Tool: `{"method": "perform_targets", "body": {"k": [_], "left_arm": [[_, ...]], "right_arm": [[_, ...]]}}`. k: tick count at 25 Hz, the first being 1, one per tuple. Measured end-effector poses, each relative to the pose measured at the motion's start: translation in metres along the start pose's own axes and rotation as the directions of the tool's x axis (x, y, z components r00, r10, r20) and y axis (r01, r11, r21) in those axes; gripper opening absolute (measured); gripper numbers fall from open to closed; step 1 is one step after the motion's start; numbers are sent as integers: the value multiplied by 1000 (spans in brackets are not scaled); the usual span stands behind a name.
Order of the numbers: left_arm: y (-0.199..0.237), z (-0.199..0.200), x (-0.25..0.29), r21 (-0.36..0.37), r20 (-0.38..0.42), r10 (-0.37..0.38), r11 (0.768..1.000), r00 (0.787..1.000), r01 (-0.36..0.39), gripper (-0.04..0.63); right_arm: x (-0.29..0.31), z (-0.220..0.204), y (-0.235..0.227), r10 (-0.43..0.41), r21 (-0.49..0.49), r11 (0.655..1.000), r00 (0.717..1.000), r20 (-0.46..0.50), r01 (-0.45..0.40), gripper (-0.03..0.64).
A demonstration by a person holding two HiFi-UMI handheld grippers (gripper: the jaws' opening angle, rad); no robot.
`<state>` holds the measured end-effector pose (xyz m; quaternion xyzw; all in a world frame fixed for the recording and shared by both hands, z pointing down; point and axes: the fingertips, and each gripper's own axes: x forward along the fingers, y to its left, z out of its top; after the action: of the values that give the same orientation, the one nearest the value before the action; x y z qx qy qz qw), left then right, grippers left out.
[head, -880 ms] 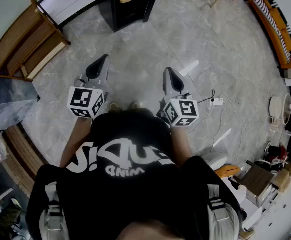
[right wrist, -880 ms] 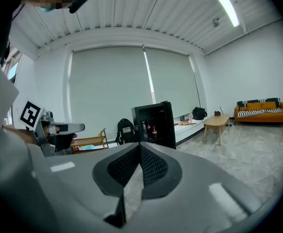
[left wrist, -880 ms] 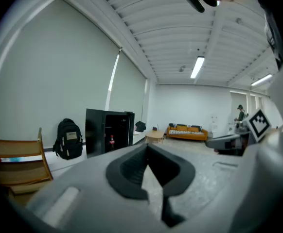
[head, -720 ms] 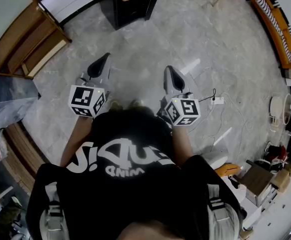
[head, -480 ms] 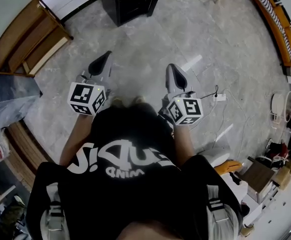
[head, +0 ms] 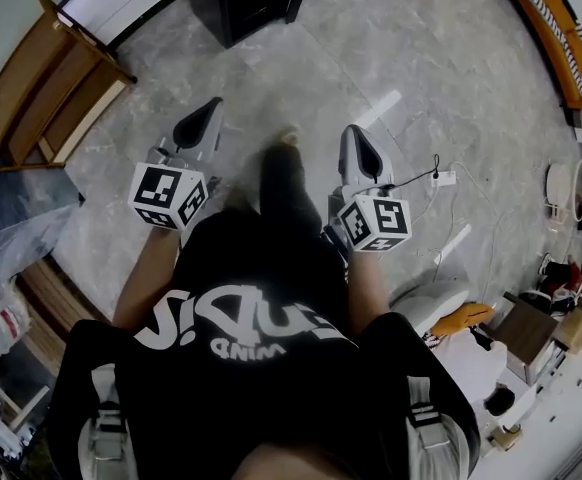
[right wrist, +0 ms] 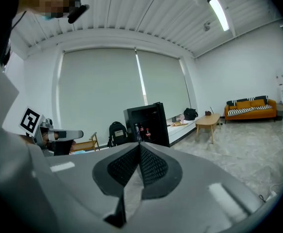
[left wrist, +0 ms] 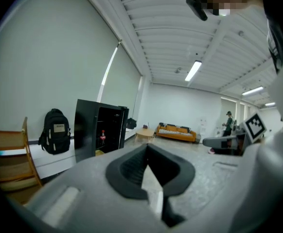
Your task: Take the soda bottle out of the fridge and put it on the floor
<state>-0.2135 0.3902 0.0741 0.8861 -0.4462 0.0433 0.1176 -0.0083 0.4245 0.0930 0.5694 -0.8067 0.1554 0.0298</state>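
1. Head view shows the task barely begun: the left gripper (head: pixel 203 120) and right gripper (head: pixel 359 152) are held out over bare floor (head: pixel 301 78), both well short of the fridge (head: pixel 261 3).
2. Each gripper's jaws are pressed together to a point, with nothing between them.
3. In the right gripper view the soda bottle (right wrist: pixel 146 132) stands inside the fridge (another bottle is just beside it, and I cannot tell which one is meant).
4. Left to do, as I judge it: reach the fridge, part the jaws, grip the bottle, lift it out and set it on the floor.
5. Materials:
   - The fridge is a black, boxy cabinet with a dark interior, and its door appears to be open.
   - The bottle is dark with a red label.
   - The floor is smooth grey marbled tile.
   - The gripper shells are matte grey plastic, and the pads (right wrist: pixel 151 166) are black and ribbed, tapering to a wedge.
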Motion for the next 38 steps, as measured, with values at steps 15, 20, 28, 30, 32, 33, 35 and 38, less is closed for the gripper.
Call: {"method": "perform_targets", "body": {"k": [15,20,28,30,32,33,35,38], "left_arm": [[52,56,195,23,10,28,999,1000,-28,2],[75,83,260,9,23,89,996,996,-90,2],[92,98,344,-7,37,137,991,990,-137,2],[95,102,356,-2,45,150,989,988,-150,2],[100,104,363,3,44,157,987,987,-158,2],[105,105,365,5,43,161,987,986,-162,2],[117,108,371,11,40,175,984,984,-176,2],[138,112,382,19,34,191,981,981,-192,2]], "right_arm": [[143,68,-129,-10,36,999,1000,19,9,0],[205,107,-173,36,18,999,999,10,-36,0],[278,135,-208,143,-35,989,990,-14,-143,0],[292,137,-215,159,-36,987,987,-18,-159,0],[305,136,-218,167,-30,985,986,-24,-168,0],[312,136,-218,170,-27,985,985,-26,-170,0],[326,136,-219,172,-19,985,985,-30,-173,0],[347,137,-219,169,-10,986,985,-34,-169,0]]}}
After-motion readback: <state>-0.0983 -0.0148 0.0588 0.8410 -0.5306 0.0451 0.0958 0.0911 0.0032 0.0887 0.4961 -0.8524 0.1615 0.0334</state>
